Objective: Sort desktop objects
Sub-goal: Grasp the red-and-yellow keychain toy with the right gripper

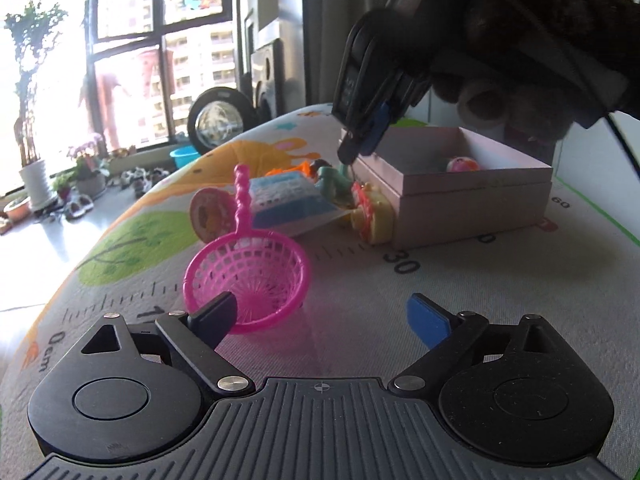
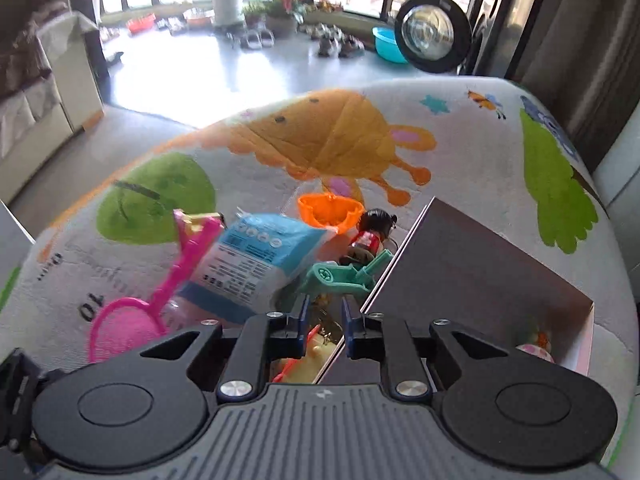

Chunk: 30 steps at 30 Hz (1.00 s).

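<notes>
- One pink strainer (image 1: 246, 280) lies on the patterned mat (image 1: 500, 300), its bowl just ahead of the left tongs (image 1: 324, 318), which stand wide with nothing between them.
- One pink box (image 1: 472, 200) sits open on the mat, with one small round toy (image 1: 463, 165) inside.
- Beside the box lies a pile: one blue packet (image 2: 256, 264), one orange cup (image 2: 330, 210), one green toy (image 2: 344, 276), one doll (image 2: 370, 236), one yellow toy (image 1: 370, 216) and one round disc (image 1: 212, 216).
- The right tongs (image 2: 324, 316) are drawn nearly together above the pile at the box's edge; whether they pinch anything I cannot tell.
- Only the left view shows the gloved hand (image 1: 520, 60) holding the right tongs, and the disc's face.
- Only the right view shows the doll's dark head and the cup's hollow.
</notes>
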Each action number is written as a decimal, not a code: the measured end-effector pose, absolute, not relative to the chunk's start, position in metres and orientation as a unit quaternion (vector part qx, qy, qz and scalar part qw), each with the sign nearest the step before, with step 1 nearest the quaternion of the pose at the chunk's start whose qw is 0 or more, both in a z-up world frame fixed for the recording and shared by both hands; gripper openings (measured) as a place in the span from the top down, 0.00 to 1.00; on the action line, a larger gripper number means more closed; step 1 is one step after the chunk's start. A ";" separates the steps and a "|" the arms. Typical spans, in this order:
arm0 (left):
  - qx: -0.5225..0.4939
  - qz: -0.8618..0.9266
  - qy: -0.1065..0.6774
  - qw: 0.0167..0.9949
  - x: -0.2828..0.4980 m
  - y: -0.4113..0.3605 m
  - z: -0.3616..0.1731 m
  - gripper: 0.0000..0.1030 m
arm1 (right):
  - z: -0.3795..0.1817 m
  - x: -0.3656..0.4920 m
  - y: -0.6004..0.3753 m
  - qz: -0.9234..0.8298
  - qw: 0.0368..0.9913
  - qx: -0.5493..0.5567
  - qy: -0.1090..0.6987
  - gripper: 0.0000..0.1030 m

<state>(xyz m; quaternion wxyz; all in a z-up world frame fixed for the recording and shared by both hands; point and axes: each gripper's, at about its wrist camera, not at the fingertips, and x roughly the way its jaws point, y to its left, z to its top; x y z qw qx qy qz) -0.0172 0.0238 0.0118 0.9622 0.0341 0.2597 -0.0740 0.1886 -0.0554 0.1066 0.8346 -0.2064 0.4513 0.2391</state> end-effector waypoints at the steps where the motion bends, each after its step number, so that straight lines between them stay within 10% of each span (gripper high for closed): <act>1: 0.021 -0.075 0.249 0.965 -0.020 0.028 0.013 0.05 | 0.098 0.194 -0.046 0.227 0.828 -0.228 0.460 0.89; 20: -0.009 -0.104 0.224 0.969 -0.027 0.038 0.018 0.02 | 0.081 0.069 -0.115 0.272 0.784 -0.248 0.500 0.89; 25: 0.004 -0.101 0.241 0.965 -0.024 0.033 0.015 0.02 | 0.087 0.045 -0.177 0.229 0.850 -0.197 0.431 0.31; 30: 0.023 -0.155 0.274 0.949 -0.031 0.014 0.014 0.02 | 0.068 0.032 -0.228 0.160 0.899 -0.133 0.386 0.18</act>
